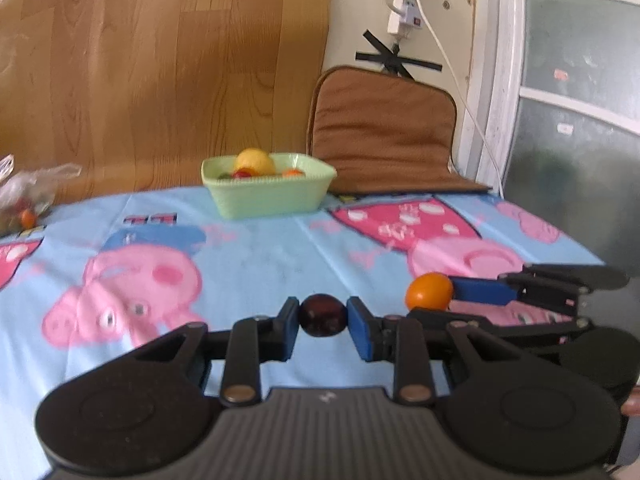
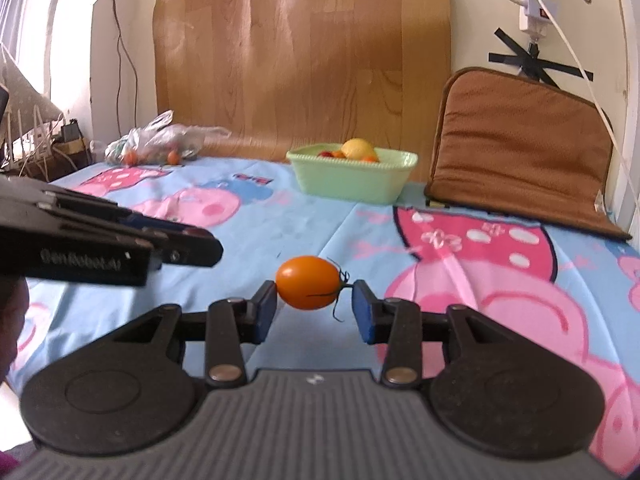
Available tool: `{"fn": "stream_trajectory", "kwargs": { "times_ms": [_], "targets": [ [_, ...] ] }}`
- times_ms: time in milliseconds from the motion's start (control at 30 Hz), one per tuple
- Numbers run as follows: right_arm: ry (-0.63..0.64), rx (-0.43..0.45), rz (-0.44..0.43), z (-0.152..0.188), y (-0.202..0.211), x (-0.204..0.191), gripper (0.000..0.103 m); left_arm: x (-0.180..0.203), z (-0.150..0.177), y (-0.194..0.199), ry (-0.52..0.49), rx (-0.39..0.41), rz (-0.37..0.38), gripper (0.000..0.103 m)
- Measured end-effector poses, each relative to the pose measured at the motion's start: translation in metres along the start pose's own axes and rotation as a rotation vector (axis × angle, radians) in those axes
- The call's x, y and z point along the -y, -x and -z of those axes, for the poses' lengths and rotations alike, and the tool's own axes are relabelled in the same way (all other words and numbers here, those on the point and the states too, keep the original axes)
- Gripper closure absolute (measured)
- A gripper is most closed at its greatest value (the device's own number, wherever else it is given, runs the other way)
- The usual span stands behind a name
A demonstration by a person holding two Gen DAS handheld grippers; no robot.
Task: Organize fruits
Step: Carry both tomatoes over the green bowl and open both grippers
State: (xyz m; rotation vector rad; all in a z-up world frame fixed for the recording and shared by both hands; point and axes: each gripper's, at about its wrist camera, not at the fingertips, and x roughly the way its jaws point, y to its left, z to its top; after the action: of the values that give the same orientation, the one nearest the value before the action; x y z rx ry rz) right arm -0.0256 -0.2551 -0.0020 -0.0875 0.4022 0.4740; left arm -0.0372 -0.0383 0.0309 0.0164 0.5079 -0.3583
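Note:
My left gripper (image 1: 323, 317) is shut on a dark red round fruit (image 1: 323, 315) and holds it above the table. My right gripper (image 2: 314, 294) is shut on an orange tomato (image 2: 308, 282) with a thin dark stem; the same tomato shows in the left wrist view (image 1: 429, 291) at the right. A pale green basket (image 1: 268, 184) stands at the far side of the table and holds a yellow fruit (image 1: 255, 161) and small red and orange fruits; it also shows in the right wrist view (image 2: 354, 176). The left gripper's side shows at the left of the right wrist view.
A clear plastic bag (image 2: 160, 140) with small fruits lies at the far left of the table. A brown cushion (image 2: 520, 148) leans on the wall at the back right. The cartoon tablecloth (image 1: 260, 256) covers the table. A white cable (image 2: 580, 64) hangs down the wall.

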Motion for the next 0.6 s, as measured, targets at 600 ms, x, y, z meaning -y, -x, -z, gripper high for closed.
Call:
{"fn": "stream_trajectory", "kwargs": {
  "times_ms": [600],
  "targets": [
    [-0.039, 0.080, 0.040, -0.102, -0.136, 0.065, 0.059, -0.062, -0.158, -0.159, 0.079, -0.010, -0.028, 0.076]
  ]
}}
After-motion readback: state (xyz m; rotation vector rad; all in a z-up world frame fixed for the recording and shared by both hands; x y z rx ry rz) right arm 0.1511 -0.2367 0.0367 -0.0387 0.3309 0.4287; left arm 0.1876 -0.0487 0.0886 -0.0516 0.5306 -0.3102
